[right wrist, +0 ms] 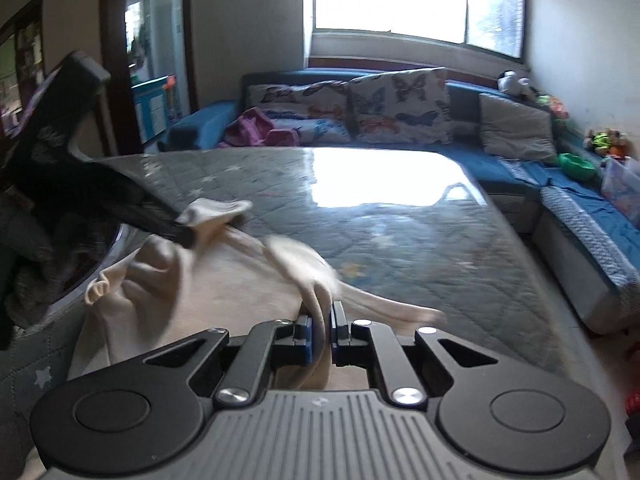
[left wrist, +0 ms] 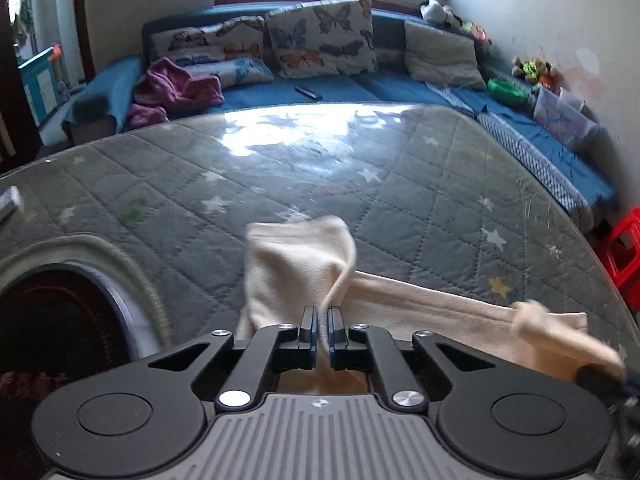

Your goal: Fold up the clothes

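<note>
Premises: domestic living room.
Blue corner sofa (left wrist: pixel 360 92) with butterfly cushions (left wrist: pixel 324 36), soft toys (left wrist: pixel 532 68), window (right wrist: pixel 416 0), quilted star-print tabletop (left wrist: pixel 360 184).

Your light's all daylight from the window (right wrist: pixel 416 0) at the back, and it's blown out white in the right wrist view. You get a big glare patch on the glossy tabletop (left wrist: pixel 400 184) in both. The cloth (right wrist: pixel 296 256) is motion-smeared, edges bend fisheye-style, and the corners go dark.
</note>
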Tool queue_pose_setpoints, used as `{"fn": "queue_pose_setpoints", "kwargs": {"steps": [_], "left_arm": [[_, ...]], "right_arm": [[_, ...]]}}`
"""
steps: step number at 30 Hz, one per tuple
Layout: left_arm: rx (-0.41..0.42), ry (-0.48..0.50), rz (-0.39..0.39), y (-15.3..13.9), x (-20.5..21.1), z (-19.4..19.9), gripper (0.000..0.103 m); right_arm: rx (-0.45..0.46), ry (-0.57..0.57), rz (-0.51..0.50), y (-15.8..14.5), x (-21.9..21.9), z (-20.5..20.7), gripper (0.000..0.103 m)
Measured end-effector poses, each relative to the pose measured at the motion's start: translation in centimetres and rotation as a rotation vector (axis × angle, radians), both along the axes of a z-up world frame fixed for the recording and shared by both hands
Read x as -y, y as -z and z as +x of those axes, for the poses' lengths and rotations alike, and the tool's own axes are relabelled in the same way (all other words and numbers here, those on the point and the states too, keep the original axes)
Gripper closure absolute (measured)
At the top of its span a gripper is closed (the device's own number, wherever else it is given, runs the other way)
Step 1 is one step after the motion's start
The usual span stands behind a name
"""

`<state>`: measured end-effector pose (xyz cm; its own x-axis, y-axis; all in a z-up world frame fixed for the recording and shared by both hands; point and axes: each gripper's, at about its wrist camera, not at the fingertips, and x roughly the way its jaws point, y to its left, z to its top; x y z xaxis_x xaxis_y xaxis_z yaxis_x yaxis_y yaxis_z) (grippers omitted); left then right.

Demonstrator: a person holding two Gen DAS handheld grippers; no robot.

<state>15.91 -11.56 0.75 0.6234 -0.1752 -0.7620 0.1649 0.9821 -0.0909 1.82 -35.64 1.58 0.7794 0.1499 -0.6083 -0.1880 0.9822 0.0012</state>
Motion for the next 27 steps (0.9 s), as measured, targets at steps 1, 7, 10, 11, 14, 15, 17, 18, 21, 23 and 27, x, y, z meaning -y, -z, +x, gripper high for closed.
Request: {"fn": "queue_pose_setpoints", "kwargs": {"steps": [1,7,10,11,14,15,17,18,21,23,27], "left_arm": [[0.015,-0.009,-0.014,-0.5,-0.6,-0.6,0.097],[0.113,-0.099,-0.074,-4.2,-6.0,-5.1,0.098],[0.142,-0.162,-0.112,-5.6,-9.9,-8.0,0.098],[0.147,-0.184,-0.119,-5.9,-11.1,-9.0,0.098],[0.162,-0.249,-0.121,-6.3,-14.5,-12.4,0.098],[0.163,-0.27,-0.114,-6.2,-15.6,-13.6,0.098],[0.152,-0.303,-0.105,-5.9,-17.4,-15.4,0.101],[0.144,-0.317,-0.101,-5.6,-18.3,-16.3,0.101],[0.109,-0.369,-0.053,-4.0,-20.1,-18.2,0.102],[0.072,-0.392,-0.031,-2.8,-21.0,-18.9,0.101],[0.048,-0.37,-0.01,-1.8,-21.3,-20.3,0.101]], "right_arm": [[0.007,0.017,-0.001,-0.2,0.6,-0.5,0.096],[0.048,0.138,0.005,-1.6,4.8,-4.1,0.096],[0.065,0.195,0.009,-2.0,6.7,-6.1,0.096],[0.068,0.212,0.01,-2.1,7.2,-6.7,0.096],[0.072,0.264,0.002,-2.1,8.9,-8.7,0.096],[0.071,0.28,-0.002,-2.0,9.5,-9.3,0.096],[0.063,0.31,-0.009,-1.7,10.3,-10.1,0.096],[0.056,0.326,-0.009,-1.4,10.7,-10.3,0.096],[0.017,0.365,-0.011,-0.2,11.8,-10.4,0.094],[-0.015,0.389,-0.024,1.0,12.1,-10.2,0.088],[-0.053,0.409,-0.032,1.7,13.0,-11.0,0.071]]}}
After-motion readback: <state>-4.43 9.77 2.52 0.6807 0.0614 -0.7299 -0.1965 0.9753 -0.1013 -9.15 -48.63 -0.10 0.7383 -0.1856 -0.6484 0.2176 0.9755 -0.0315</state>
